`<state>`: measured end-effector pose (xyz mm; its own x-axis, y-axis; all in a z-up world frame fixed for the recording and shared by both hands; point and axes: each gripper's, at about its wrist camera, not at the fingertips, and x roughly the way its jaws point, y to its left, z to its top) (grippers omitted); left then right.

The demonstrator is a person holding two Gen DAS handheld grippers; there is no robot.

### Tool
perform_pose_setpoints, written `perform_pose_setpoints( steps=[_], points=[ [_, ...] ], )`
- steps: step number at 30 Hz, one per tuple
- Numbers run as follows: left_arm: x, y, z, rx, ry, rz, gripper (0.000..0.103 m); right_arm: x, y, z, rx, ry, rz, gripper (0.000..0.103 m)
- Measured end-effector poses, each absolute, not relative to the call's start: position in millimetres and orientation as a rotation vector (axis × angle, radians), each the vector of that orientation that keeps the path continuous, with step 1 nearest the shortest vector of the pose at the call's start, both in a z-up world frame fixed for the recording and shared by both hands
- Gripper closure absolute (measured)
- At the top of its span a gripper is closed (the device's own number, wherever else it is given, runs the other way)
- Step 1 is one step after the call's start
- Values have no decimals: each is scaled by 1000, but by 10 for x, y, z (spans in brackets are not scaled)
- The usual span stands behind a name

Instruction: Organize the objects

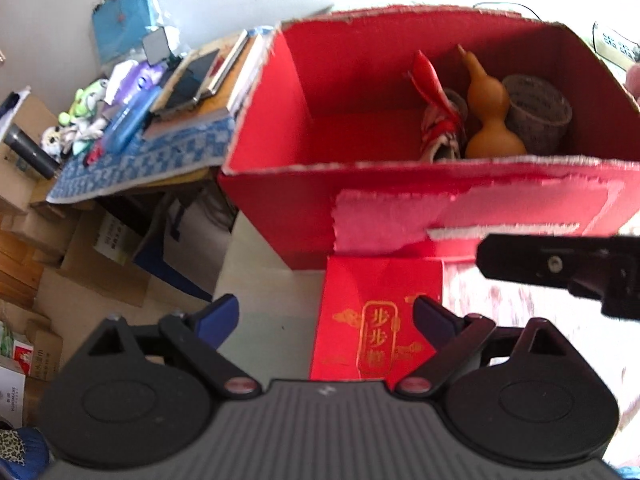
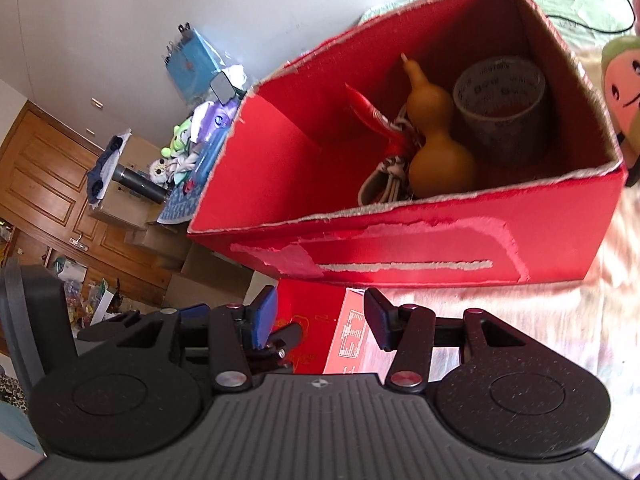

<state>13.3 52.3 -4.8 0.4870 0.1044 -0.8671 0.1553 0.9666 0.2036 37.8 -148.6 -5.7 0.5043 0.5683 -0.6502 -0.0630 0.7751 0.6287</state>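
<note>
A big open red cardboard box stands on a pink bedcover. Inside it at the right are a tan gourd, a grey patterned cup and a red-and-white cloth item. A small red gift box with gold writing lies in front of the big box. My left gripper is open and empty, just above the small box's left side. My right gripper is open, its fingers straddling the small box without closing on it. The right gripper also shows in the left wrist view.
A side table with a blue patterned cloth carries books, a plush toy and bottles, left of the box. Cardboard boxes sit on the floor below. A pink plush lies right of the box. A wooden door is far left.
</note>
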Motion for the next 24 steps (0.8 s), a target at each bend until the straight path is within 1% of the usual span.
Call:
perform_pose_setpoints(
  steps=[8,22,24],
  points=[
    [149,553,-250,273,1116,-70,9,457,-1407,-190,602,1039,401,50],
    [243,492,-274,238,1121,-169,8,591,-1435,-308,612,1087,382,50],
    [262,484,-280,237,1123,-175,6,603,-1428,-316,609,1093,387,50]
  ],
)
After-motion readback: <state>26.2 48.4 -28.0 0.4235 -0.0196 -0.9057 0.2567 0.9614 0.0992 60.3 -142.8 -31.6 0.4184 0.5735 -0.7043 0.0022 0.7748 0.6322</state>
